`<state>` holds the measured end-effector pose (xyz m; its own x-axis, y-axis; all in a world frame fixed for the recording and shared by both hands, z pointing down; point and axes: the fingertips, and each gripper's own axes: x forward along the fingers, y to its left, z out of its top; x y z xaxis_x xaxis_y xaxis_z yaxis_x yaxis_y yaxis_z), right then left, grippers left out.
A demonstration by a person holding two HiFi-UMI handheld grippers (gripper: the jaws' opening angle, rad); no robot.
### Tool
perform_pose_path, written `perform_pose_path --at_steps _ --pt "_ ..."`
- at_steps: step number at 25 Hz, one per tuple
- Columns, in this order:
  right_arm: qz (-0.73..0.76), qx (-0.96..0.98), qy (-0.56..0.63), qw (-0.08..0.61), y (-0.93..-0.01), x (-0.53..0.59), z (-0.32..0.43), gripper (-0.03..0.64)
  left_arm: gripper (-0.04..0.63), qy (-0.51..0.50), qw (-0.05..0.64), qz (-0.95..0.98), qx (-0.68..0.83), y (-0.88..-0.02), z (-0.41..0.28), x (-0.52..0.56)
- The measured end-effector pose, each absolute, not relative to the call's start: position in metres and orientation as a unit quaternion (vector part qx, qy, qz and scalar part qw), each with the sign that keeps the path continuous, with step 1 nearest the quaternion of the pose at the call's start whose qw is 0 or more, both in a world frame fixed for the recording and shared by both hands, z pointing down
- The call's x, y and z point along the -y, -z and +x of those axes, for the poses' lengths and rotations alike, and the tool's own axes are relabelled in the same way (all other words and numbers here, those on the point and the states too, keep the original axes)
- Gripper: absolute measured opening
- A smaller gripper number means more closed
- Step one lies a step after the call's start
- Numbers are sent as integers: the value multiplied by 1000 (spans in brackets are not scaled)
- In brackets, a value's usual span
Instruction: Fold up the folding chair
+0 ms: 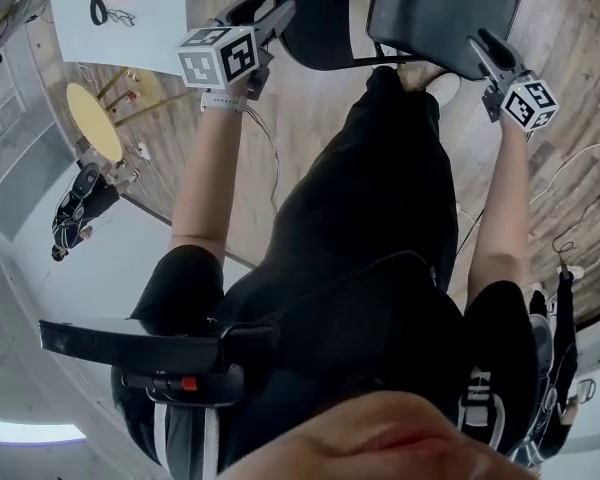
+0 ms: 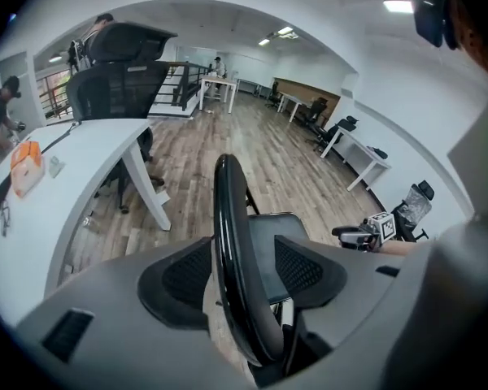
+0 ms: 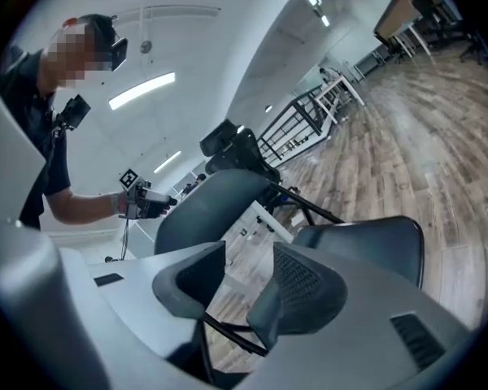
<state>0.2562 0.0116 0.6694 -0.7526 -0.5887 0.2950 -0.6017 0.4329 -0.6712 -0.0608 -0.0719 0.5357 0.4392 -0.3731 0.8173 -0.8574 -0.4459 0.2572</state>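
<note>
Black chair point(image 1: 435, 8) at twelve o'clock, not yet folded. Left gripper point(image 2: 248, 273) gapes around its backrest rim point(image 2: 228, 218); right gripper point(image 3: 248, 287) parted, gripping nothing.

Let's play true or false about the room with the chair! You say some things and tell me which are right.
1. The folding chair is black. True.
2. The left gripper is shut tight with nothing in it. False: its jaws are apart, and the edge of the backrest stands between them.
3. The floor is wooden. True.
4. The white table has nothing on it. False: an orange thing lies on it.
5. The chair is folded flat. False: its seat sticks out, away from the backrest.
</note>
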Motion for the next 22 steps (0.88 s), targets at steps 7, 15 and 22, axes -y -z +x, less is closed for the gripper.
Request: perform_pose_path --at_steps 7,15,22 --pt "389 791 -472 21 -791 -28 321 276 235 -377 380 752 385 -585 -57 82" --pt "401 743 -535 25 -896 -22 403 347 235 -425 385 735 363 -623 -27 109" --pt "342 710 -616 20 -957 -17 405 362 235 -439 392 728 351 -633 -27 112"
